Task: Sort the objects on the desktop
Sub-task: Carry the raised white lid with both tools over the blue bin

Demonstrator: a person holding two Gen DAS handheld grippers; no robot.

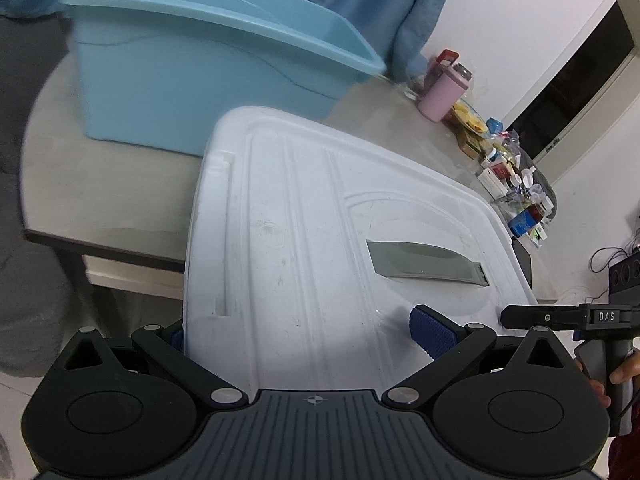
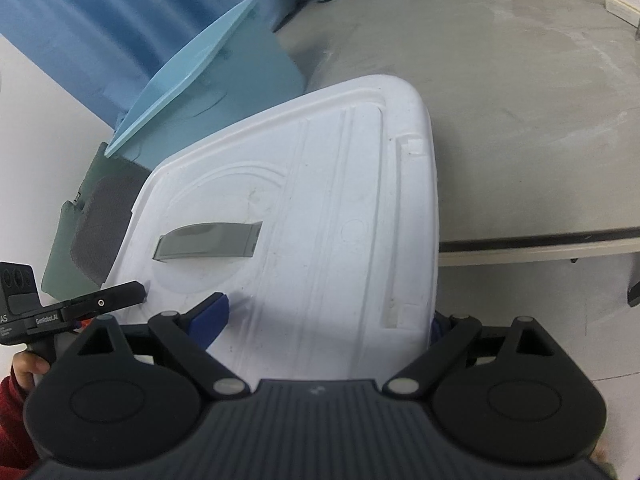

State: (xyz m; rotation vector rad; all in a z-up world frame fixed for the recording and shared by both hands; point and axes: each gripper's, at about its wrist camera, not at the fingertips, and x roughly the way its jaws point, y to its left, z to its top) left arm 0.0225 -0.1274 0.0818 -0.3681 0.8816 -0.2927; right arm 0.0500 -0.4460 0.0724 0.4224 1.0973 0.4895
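A: Nearest us, our left gripper (image 1: 304, 334) grips the white lid (image 1: 320, 240) across its near edge, one blue pad (image 1: 434, 330) pressed on top at lower right of the left wrist view, the other finger under the rim at lower left.

B: Our right gripper (image 2: 324, 322) clamps the same lid's opposite edge, its blue pad (image 2: 210, 316) on top at lower left of the right wrist view. A grey handle (image 2: 208, 246) sits recessed mid-lid.

A: Past the lid's far edge we see the light blue bin (image 1: 192, 80) on the grey table (image 1: 100, 184), upper left.

B: From our side, bare tabletop (image 2: 520, 120) fills the upper right; its dark edge runs at mid right.

A: Farthest, a pink cup (image 1: 442, 94) and small bottles and boxes (image 1: 516, 192) crowd the table's right rim, blue curtain (image 1: 400, 12) behind.
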